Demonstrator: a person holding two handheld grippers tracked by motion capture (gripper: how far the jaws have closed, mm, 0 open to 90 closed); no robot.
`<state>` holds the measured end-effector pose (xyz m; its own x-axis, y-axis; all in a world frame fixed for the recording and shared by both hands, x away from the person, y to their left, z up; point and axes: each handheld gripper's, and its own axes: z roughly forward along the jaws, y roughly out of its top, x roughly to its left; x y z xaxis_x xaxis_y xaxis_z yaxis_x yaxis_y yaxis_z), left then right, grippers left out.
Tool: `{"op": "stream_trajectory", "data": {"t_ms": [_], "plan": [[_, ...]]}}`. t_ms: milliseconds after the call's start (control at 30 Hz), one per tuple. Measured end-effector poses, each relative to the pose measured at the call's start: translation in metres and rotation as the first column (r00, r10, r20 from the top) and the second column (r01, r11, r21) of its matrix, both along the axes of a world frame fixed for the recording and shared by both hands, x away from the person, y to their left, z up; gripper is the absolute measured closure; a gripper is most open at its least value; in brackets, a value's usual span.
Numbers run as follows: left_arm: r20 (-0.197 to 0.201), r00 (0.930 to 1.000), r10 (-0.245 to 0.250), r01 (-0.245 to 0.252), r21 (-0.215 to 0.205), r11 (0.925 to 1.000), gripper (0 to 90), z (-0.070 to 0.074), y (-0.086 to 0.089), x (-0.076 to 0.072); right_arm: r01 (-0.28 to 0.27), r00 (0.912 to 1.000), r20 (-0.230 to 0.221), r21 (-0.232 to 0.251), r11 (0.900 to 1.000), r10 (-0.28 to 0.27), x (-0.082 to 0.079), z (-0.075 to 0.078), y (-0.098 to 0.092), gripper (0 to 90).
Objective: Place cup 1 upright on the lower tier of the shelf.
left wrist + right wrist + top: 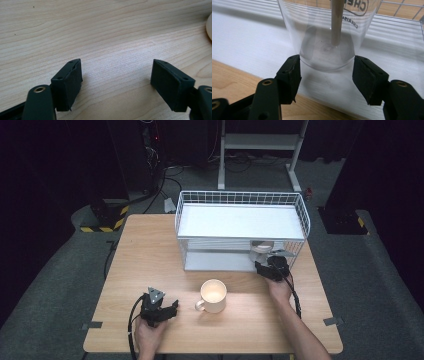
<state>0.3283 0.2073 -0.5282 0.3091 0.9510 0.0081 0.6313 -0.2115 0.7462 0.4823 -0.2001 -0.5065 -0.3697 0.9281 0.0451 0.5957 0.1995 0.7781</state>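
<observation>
A clear glass (324,37) with dark printed lettering stands on the lower shelf (249,45) of a white wire rack (240,197), at that shelf's right end (260,251). My right gripper (327,67) reaches in from the front, its two pads pressed against the base of the glass on either side. A brown upright strip shows through the glass. A cream mug (214,295) stands on the wooden table (150,255) in front of the rack, handle to the left. Left of the mug my left gripper (174,307) rests low over bare wood, its jaws (116,75) apart with nothing between them.
The rack has a flat white top shelf with a wire rail around it, and it takes up the table's far half. The mug's rim (209,27) edges into the left gripper view at the right. Beyond the table are a white frame and dark equipment on the floor.
</observation>
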Motion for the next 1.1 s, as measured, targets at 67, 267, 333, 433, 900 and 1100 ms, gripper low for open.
{"op": "stream_trajectory", "data": {"t_ms": [67,267,333,433,900,1100], "plan": [[0.000,1.0000,0.000,0.000,0.000,1.0000,25.4,0.000,0.000,0.000,0.007,0.9999,-0.012,-0.003,1.000,-0.007,0.002,0.000,0.001,40.5],[0.000,1.0000,0.000,0.000,0.000,1.0000,25.4,0.000,0.000,0.000,0.029,0.9993,-0.023,-0.009,1.000,-0.029,0.010,0.002,0.005,43.7],[-0.002,1.0000,0.001,-0.001,0.000,1.0000,25.4,0.000,0.000,0.000,0.039,0.9991,-0.018,-0.008,0.999,-0.039,0.010,0.001,0.006,45.3],[0.000,1.0000,0.000,0.000,0.000,1.0000,25.4,0.000,0.000,0.000,0.055,0.9984,-0.012,-0.007,0.998,-0.055,0.011,-0.001,0.007,47.7],[0.000,1.0000,0.001,-0.001,0.001,1.0000,25.4,0.000,0.000,0.000,0.048,0.9988,-0.011,-0.007,0.999,-0.048,0.016,0.002,0.006,46.5],[0.000,1.0000,0.001,-0.001,0.002,1.0000,25.4,0.000,0.000,0.000,0.040,0.9990,-0.021,0.015,0.999,-0.040,0.011,0.005,0.004,42.2]]}}
